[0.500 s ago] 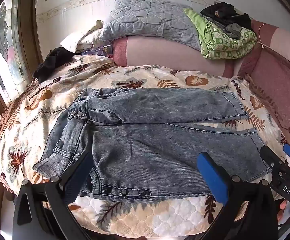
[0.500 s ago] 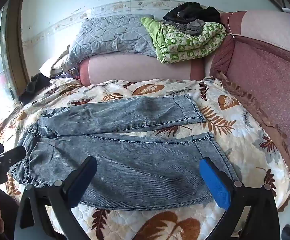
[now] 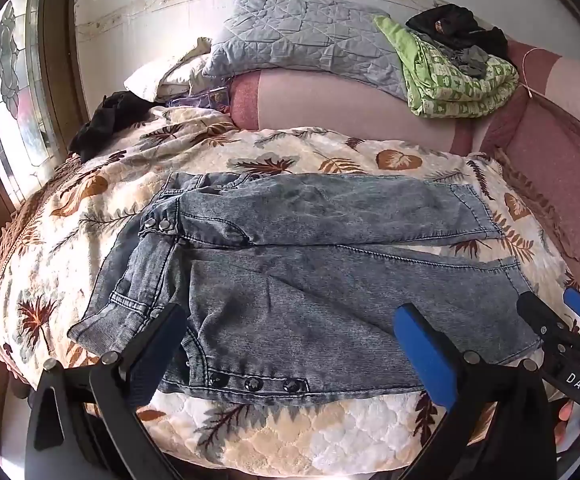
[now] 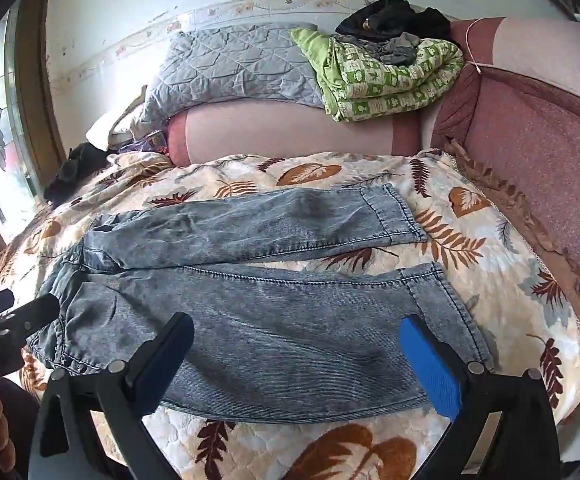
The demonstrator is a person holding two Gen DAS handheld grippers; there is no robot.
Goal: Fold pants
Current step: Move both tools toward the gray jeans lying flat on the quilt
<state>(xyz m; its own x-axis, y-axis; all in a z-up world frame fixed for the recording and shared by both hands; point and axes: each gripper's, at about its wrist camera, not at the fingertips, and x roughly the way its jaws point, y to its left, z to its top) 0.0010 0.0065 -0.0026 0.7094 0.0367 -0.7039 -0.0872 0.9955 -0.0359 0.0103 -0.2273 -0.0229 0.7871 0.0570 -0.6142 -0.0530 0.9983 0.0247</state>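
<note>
Pants lay flat on leaf-print blanket, waistband left, both legs running right, just ahead of both tongs. Left gripper hovered over waist and snap-button edge, jaws wide apart, holding nothing. Right gripper hovered over near leg toward hem, jaws likewise wide, empty. Beyond the tongs: grey quilt, then green blanket.

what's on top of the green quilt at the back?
A black garment and grey cloth lie piled on the green quilt. Anything beneath that pile is covered.
</note>
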